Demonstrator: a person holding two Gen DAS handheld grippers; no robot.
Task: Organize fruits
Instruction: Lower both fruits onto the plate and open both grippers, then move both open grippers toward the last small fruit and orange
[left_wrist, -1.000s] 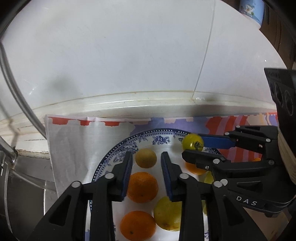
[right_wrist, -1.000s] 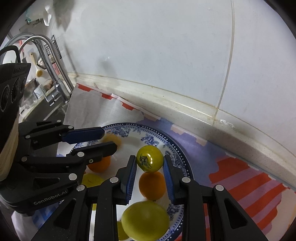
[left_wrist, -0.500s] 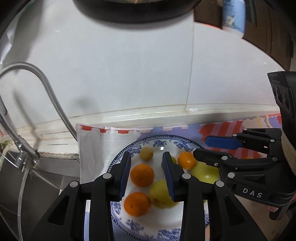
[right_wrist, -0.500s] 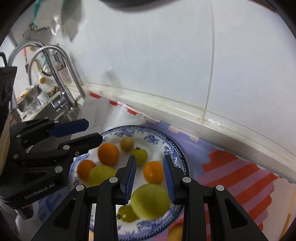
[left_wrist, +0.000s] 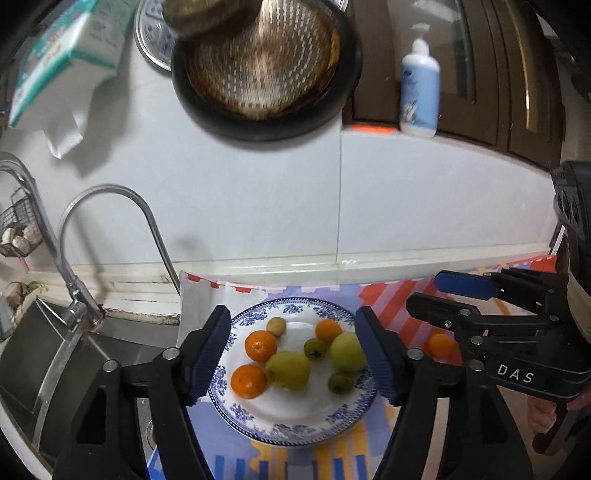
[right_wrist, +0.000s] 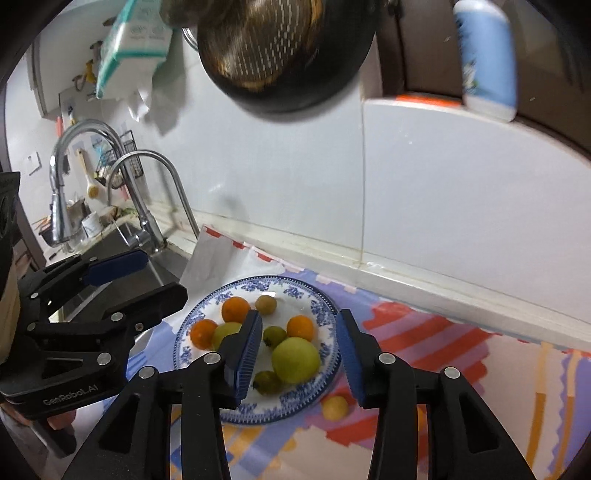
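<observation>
A kitchen counter (left_wrist: 258, 267) ran along a white tiled wall, with a steel sink (left_wrist: 44, 354) sunk into it at the left. A patterned cloth (right_wrist: 424, 332) of red, purple, blue and orange covered the counter right of the sink. On the cloth sat a blue-and-white plate (left_wrist: 291, 424) holding oranges and green fruits. One small orange fruit (left_wrist: 440, 345) lay directly on the cloth, just beside the plate's right edge.
</observation>
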